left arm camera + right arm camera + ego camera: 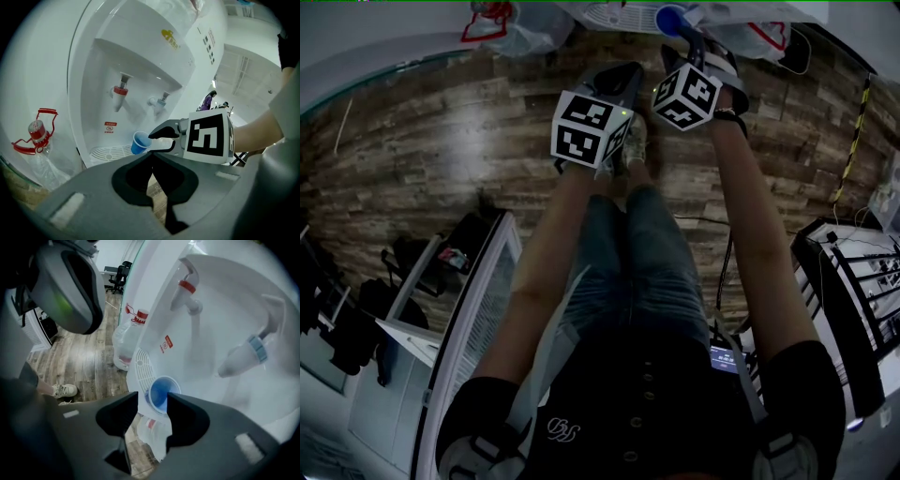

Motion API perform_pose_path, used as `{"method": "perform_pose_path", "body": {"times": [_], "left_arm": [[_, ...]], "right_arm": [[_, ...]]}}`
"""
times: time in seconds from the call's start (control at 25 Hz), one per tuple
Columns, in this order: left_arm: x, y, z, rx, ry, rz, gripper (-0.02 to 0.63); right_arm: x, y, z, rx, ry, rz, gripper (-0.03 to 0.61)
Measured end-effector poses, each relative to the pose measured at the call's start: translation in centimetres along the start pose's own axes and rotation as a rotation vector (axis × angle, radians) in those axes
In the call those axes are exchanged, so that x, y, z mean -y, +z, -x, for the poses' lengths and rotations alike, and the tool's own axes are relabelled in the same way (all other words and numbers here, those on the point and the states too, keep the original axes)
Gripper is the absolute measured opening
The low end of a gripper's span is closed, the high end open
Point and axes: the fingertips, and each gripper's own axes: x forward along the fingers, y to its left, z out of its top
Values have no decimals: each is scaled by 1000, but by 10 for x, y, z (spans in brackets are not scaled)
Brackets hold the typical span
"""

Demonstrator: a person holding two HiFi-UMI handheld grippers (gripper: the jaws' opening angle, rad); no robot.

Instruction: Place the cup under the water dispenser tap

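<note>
Our right gripper [153, 400] stands wide, pads clear of the blue cup [161, 389]. The cup sits just ahead at lower centre on the drip tray [140, 364], beneath the blue tap [243, 355]. Our left gripper [151, 164] is closed, empty and farther off.

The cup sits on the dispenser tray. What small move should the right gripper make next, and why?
Probably draw the right gripper straight back: its jaws stand apart beside the blue cup, which rests on the drip tray and is not gripped.

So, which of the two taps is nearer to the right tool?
The blue-collared tap; it hangs just above the right tool, while the red-collared tap sits farther left.
</note>
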Motion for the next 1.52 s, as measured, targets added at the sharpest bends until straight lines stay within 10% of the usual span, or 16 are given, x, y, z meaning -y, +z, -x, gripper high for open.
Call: {"method": "perform_pose_path", "body": {"times": [0.8, 1.52], "left_arm": [[65, 87, 81, 76, -72, -154, 0], [136, 166, 167, 205, -123, -284, 0]], "right_arm": [[43, 71, 177, 187, -193, -132, 167], [71, 100, 325, 314, -352, -314, 0]]}}
